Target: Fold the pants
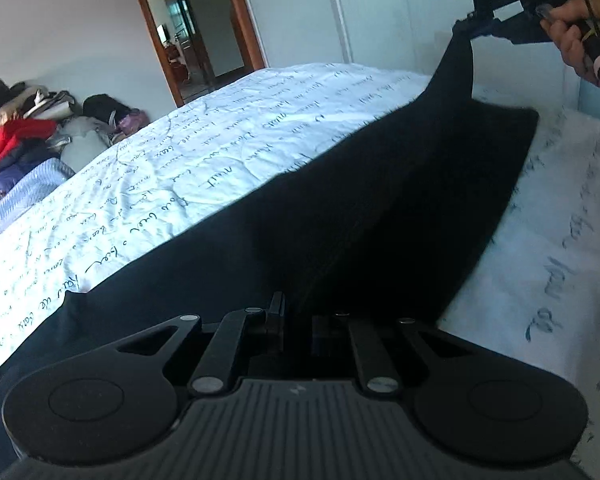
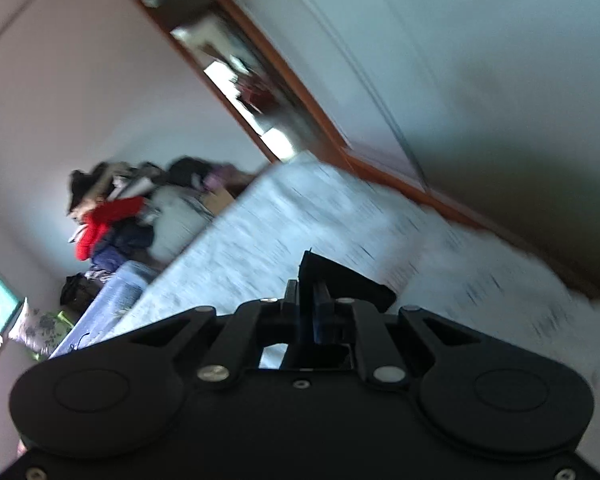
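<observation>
Now both my claws are clamped on the black pants (image 1: 380, 208), my left claw (image 1: 296, 316) low over the bed (image 1: 180, 152), my right claw (image 2: 312, 304) lifting a corner.

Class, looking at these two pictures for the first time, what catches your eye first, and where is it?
The black pants sprawl across the white script-printed bedspread, one corner lifted at upper right by the right gripper. A red garment glows in the clothes pile at far left, by the wall.
</observation>
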{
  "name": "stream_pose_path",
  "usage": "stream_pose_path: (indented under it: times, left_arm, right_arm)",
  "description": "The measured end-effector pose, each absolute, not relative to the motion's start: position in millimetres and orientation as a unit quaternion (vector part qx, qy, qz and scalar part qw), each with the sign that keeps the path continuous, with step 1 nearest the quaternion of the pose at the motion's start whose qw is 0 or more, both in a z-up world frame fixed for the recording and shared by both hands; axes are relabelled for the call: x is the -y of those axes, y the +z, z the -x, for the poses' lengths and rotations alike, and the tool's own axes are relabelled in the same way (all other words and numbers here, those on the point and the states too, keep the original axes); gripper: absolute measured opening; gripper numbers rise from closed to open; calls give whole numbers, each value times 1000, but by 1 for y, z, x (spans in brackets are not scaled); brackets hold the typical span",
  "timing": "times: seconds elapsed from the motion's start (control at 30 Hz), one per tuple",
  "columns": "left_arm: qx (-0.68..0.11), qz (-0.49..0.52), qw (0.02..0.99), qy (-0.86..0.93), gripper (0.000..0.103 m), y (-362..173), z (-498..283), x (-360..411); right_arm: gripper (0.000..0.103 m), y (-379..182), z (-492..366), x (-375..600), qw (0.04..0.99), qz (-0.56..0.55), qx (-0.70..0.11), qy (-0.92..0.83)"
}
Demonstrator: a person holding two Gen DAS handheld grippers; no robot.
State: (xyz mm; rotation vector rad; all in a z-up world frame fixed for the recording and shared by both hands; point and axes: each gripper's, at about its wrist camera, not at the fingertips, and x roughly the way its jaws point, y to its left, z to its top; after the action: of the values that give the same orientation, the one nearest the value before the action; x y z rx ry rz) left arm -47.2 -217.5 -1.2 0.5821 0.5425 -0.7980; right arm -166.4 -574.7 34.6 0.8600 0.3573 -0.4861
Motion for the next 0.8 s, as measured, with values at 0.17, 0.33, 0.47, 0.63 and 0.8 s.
stream_pose_path:
  times: [0.17, 0.33, 0.47, 0.63, 0.8]
  left_arm:
    - [-261, -251, 853, -375, 14, 9, 36, 213]
    - [-262, -259, 846, -387, 14, 10, 45, 211]
    - [-273, -280, 832, -394, 15, -8, 52, 215]
    - [-265, -284, 834, -391, 14, -9, 59, 215]
    - [-279, -256, 836, -398, 14, -1, 56, 207]
  right_arm:
    - [8, 63, 160, 569, 886, -392, -143, -202]
    - [8, 58, 186, 568, 887, -389, -132, -212]
    - [8, -2, 216, 583, 831, -462, -186, -247]
    - [8, -19, 234, 582, 816, -477, -199, -259]
    - [7, 1, 246, 569, 837, -437, -184, -271]
